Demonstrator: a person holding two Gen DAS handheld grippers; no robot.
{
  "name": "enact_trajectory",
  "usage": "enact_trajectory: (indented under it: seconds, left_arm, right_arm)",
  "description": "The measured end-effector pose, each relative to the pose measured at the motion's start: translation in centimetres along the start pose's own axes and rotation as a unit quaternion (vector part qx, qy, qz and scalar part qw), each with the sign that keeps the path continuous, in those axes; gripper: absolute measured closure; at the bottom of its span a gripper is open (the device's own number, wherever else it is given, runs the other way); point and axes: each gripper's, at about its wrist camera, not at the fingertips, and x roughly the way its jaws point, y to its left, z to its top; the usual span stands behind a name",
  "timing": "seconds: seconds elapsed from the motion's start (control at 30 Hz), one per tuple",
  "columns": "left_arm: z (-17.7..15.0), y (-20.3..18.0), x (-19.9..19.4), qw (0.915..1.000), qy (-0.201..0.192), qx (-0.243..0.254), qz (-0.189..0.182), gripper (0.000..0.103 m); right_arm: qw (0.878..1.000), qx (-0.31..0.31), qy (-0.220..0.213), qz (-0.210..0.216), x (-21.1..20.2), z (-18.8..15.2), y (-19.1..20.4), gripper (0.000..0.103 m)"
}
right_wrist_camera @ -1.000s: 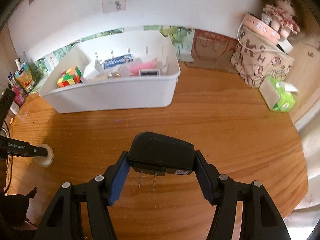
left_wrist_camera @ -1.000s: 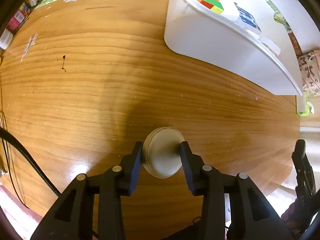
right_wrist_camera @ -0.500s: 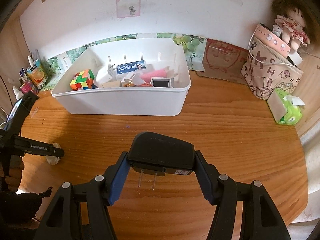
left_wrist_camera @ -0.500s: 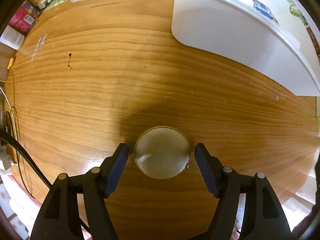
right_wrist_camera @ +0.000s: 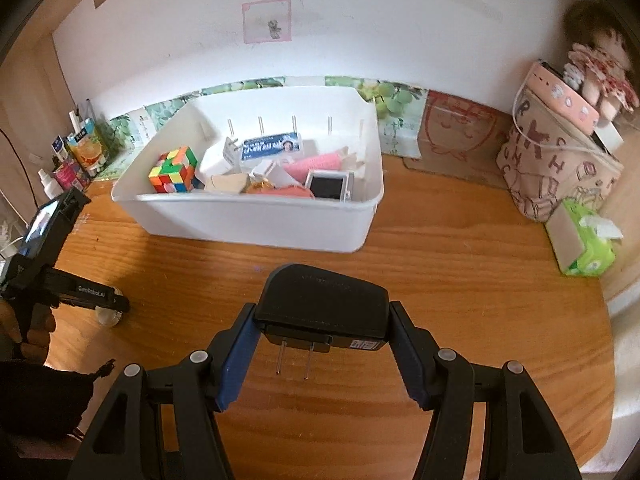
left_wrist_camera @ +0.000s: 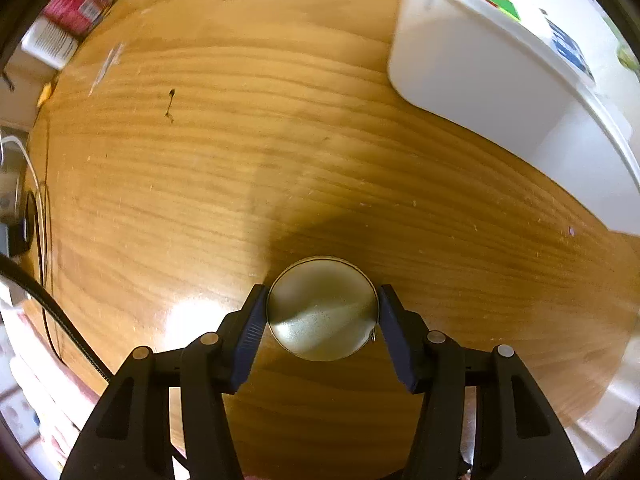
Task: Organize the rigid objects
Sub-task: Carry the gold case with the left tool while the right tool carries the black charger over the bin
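Grain of the wooden table runs across your left wrist view, and at 6 o'clock your left gripper points straight down over a round tin lying flat, lid up — a disc, so no long axis to speak of. Its jaws have just been closing; the pads now sit right at the tin's rim on both sides, though you cannot tell whether they press it. At 2 o'clock stands the white bin, well apart from the tin.

From your right wrist view, the person's left hand grips that tool at 9 o'clock. At 12 o'clock the white bin holds a colour cube, cards and small boxes. Your right gripper at 6 o'clock is clamped on a black plug adapter — long axis crosswise between the pads, two prongs aimed down and back toward you, above the table. At 2 o'clock sit a patterned bag with a doll on top and a green tissue pack. A white wall backs the table.
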Motion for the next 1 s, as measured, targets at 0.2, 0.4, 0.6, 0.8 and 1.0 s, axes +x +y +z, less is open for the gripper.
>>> enact_trajectory:
  seconds: [0.2, 0.4, 0.6, 0.8, 1.0]
  left_arm:
    - [0.4, 1.5, 0.8, 0.9987, 0.027, -0.043, -0.006, 0.044]
    - [0.3, 2.0, -0.6, 0.9979, 0.017, -0.062, 0.003, 0.044]
    - [0.8, 1.9, -3.4, 0.9974, -0.011, -0.072, 0.002, 0.044]
    - [1.2, 1.4, -8.3, 0.9947, -0.064, -0.079, -0.010, 0.044]
    - [2.7, -0.1, -13.8, 0.9892, -0.134, -0.058, -0.010, 0.044]
  right_arm:
    - [1.000, -0.021, -0.015, 0.015, -0.2, 2.5, -0.7, 0.039]
    - [0.998, -0.038, -0.037, 0.032, 0.0, 5.2, -1.3, 0.039]
    - [0.995, -0.057, -0.069, 0.052, 0.1, 7.2, -0.9, 0.039]
    - [0.989, -0.081, -0.102, 0.076, 0.1, 9.1, 0.1, 0.039]
    - [0.982, -0.095, -0.133, 0.094, -0.3, 11.1, 0.9, 0.039]
